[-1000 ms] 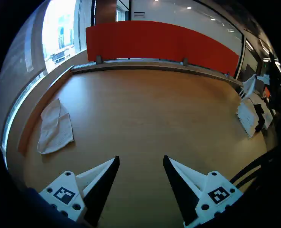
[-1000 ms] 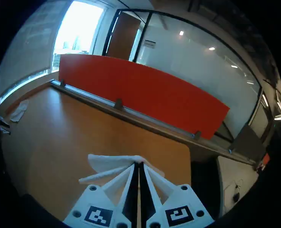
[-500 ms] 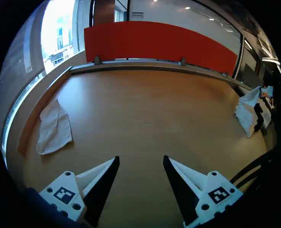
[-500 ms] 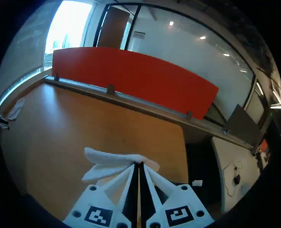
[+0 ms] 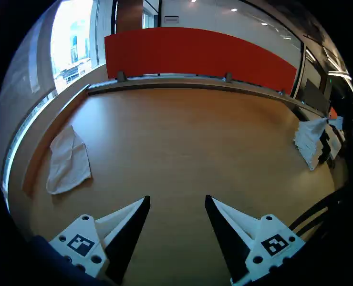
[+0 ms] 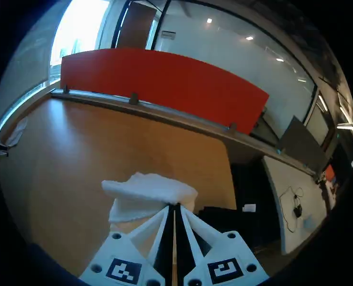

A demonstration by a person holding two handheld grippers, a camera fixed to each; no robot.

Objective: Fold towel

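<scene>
Towels, two. First towel [image 6: 148, 193]: bunched, raised over the right end of the desk [image 5: 191, 138], pinched between the pressed-together jaws of the right gripper [image 6: 174, 209]. Second towel [image 5: 69, 162]: lying loosely folded at the desk's left edge. Grippers, two. Left gripper [image 5: 176, 205]: jaws apart, empty. Folding of the first towel judged barely begun

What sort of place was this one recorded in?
Most likely an office: a long wooden desk with a red divider screen along its far edge, and glass partition walls behind.
</scene>
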